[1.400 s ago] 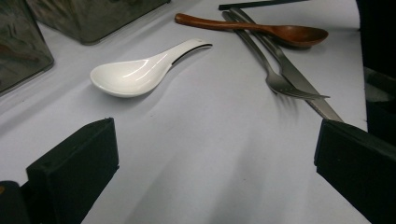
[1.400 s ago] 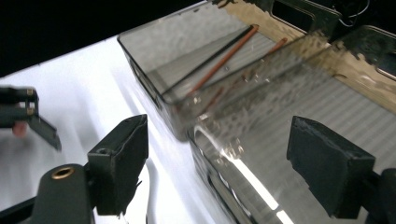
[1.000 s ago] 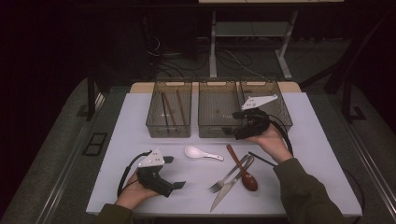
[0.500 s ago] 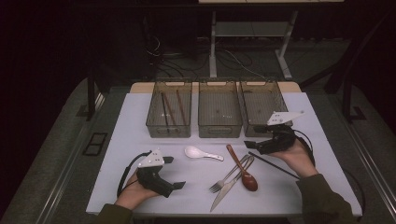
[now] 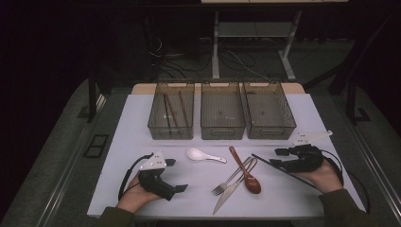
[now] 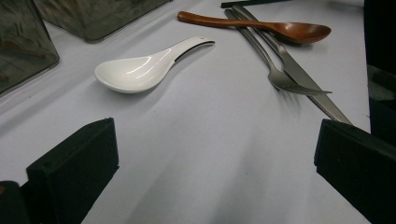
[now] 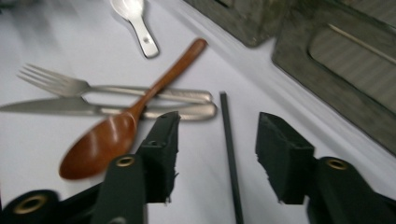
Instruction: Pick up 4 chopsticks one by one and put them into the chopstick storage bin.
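My right gripper rests low over the table's right side. Its jaws have just been closing and stand half apart. A single black chopstick lies on the table between them, untouched by either pad; from above, this chopstick runs under the gripper. To its left lie a wooden spoon, a fork and a knife, crossed together. A white soup spoon lies further left. My left gripper sits open on the table front left, with nothing between its jaws.
Three clear bins stand side by side at the back. The left bin holds dark chopsticks; the middle bin and right bin look nearly empty. The table's front edge is close to both hands.
My right gripper came from above the right bin toward the front right and down beside the cutlery. Its jaws are narrower now. The left hand has stayed put.
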